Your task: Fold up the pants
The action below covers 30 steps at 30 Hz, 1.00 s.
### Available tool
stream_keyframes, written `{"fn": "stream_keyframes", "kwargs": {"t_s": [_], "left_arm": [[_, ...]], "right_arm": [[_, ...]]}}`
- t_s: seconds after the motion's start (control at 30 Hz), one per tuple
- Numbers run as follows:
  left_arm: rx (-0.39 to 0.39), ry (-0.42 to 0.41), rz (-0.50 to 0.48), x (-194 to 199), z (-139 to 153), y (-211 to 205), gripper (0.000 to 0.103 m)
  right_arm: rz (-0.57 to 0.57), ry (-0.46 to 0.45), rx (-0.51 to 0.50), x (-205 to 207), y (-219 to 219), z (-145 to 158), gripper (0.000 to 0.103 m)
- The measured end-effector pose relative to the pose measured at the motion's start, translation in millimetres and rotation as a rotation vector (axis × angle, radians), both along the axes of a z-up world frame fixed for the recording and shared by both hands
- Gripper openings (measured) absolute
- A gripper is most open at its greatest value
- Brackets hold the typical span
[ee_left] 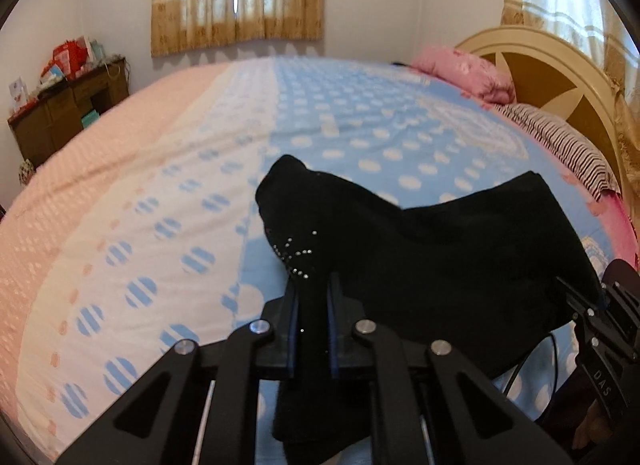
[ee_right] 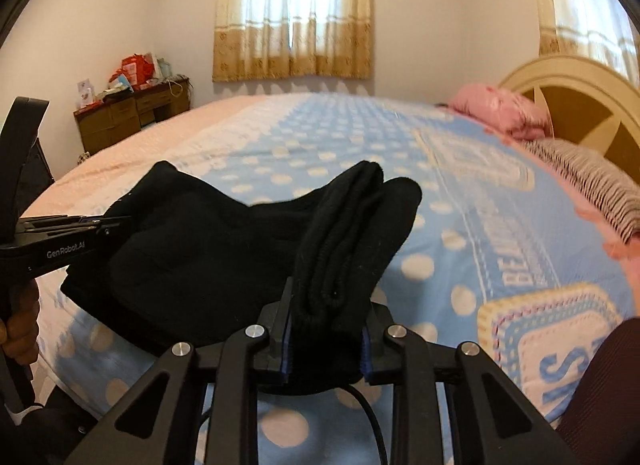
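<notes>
Here the black pants (ee_left: 460,249) lay near the bed (ee_left: 120,185)'s front edge, stretched sideways between both grippers. The left gripper (ee_left: 314,305) pinched one end, and the right gripper (ee_right: 326,325) squeezed the other, thick, bunched end.

Left tool (ee_left: 314,297) pads mostly buried in the black pants (ee_left: 440,257); the pants' lower fold is cut off by the frame edge. Bed (ee_right: 460,225) print text is motion-blurred and cropped at right, unreadable. Clutter on the dresser (ee_right: 132,113) too small to identify.
</notes>
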<state>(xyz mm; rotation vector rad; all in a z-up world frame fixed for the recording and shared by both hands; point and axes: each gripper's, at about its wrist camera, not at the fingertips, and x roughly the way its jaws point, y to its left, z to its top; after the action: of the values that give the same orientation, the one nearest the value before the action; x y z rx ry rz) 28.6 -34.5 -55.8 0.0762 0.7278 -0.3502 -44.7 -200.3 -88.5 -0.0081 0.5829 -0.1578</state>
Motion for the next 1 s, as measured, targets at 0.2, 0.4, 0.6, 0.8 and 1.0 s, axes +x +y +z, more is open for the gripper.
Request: {"fn": "stream_keyframes", "kwargs": {"t_s": [0.2,0.4,0.6,0.8,1.0], "left_arm": [[0.019,-0.095,0.061,3,17,16,0.012],[0.011,-0.153,0.217,25,36,73,0.012],[0.038,-0.196,0.409,47,50,145,0.012],[0.106,-0.211,0.586,76,40,206,0.012],[0.123,-0.114,0.667,109,2,243,0.012]], "right_arm": [[0.080,-0.063,-0.036,9,28,20,0.026],[0.226,-0.134,-0.059,45,71,47,0.026],[0.404,-0.178,-0.011,100,135,61,0.026],[0.518,-0.156,0.044,163,200,49,0.026],[0.549,-0.025,0.037,218,249,3,0.026]]}}
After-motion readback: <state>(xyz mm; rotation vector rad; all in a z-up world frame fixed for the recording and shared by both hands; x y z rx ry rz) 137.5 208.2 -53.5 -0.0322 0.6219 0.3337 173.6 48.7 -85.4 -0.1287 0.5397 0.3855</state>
